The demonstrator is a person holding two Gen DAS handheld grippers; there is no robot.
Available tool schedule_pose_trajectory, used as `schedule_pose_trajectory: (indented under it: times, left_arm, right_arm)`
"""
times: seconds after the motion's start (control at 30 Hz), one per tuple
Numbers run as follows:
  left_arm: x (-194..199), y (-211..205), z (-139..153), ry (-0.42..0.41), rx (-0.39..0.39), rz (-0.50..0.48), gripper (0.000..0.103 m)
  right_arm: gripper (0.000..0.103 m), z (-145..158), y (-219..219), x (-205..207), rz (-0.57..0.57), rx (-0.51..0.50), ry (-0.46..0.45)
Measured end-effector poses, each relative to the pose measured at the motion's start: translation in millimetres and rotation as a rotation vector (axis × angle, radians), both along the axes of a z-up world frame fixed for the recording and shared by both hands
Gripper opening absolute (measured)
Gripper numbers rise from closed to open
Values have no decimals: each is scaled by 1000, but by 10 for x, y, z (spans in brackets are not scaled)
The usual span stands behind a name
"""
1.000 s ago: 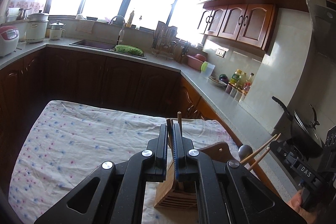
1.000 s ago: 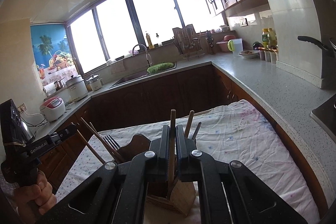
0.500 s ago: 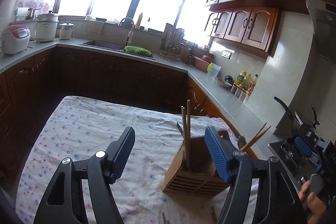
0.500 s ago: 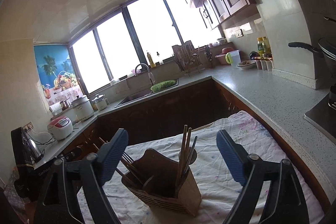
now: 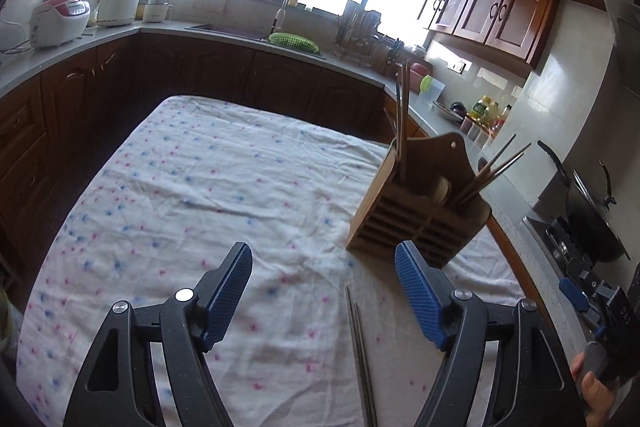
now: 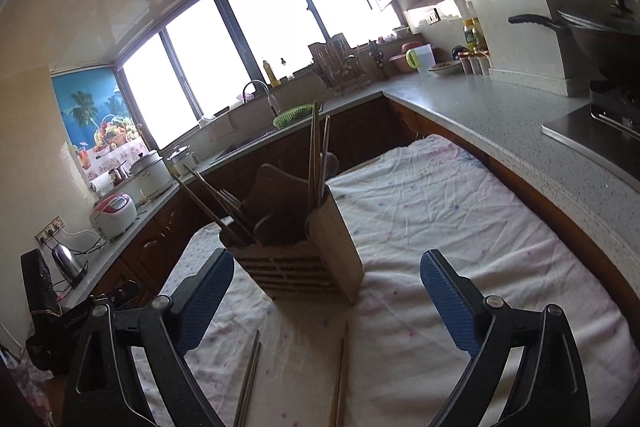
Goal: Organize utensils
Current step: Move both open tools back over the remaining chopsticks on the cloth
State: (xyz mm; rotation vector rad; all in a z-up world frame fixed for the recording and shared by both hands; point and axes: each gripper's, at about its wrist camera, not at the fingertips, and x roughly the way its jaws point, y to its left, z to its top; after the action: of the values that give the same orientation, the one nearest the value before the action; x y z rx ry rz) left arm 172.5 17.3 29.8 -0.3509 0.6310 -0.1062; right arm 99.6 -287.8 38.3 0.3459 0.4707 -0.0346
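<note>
A slatted wooden utensil holder [image 5: 416, 223] stands on the flowered cloth [image 5: 192, 187], with chopsticks, a fork and spoons upright in it. It also shows in the right wrist view [image 6: 304, 255]. My left gripper [image 5: 324, 275] is open and empty, just in front and left of the holder. A pair of metal chopsticks [image 5: 360, 355] lies on the cloth between its fingers. My right gripper [image 6: 326, 291] is open and empty, with the holder between its fingertips and beyond. Metal chopsticks [image 6: 248, 379] and wooden chopsticks [image 6: 340, 375] lie on the cloth below it.
Dark cabinets and a grey counter [image 6: 500, 107] wrap around the table. A sink with a green basket [image 5: 294, 43], rice cookers [image 5: 60, 21], a kettle [image 6: 70, 263], bottles and a wok on the stove [image 5: 592, 223] stand on the counter.
Both grippers went from shut on chopsticks over the holder to open. The chopsticks now stand in the holder. Both grippers pulled back and tilted down, showing loose chopsticks on the cloth.
</note>
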Motion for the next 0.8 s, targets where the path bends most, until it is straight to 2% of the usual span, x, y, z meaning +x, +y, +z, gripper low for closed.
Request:
schedule_pose_trajectory:
  times: [0.37,0.63,0.8]
  left_arm:
    - [-258,-183,-295,114,32,-23,74]
    - [-233,-267,-457,162,51,-43,74]
    - [-187,-293,-480,173,66,-44,74]
  right_arm:
    - [96,-566,64,-321,-4,19,148]
    - [95,-743,128,-356,5,-3,208]
    - [85,-788,207,-311,18,-51,238]
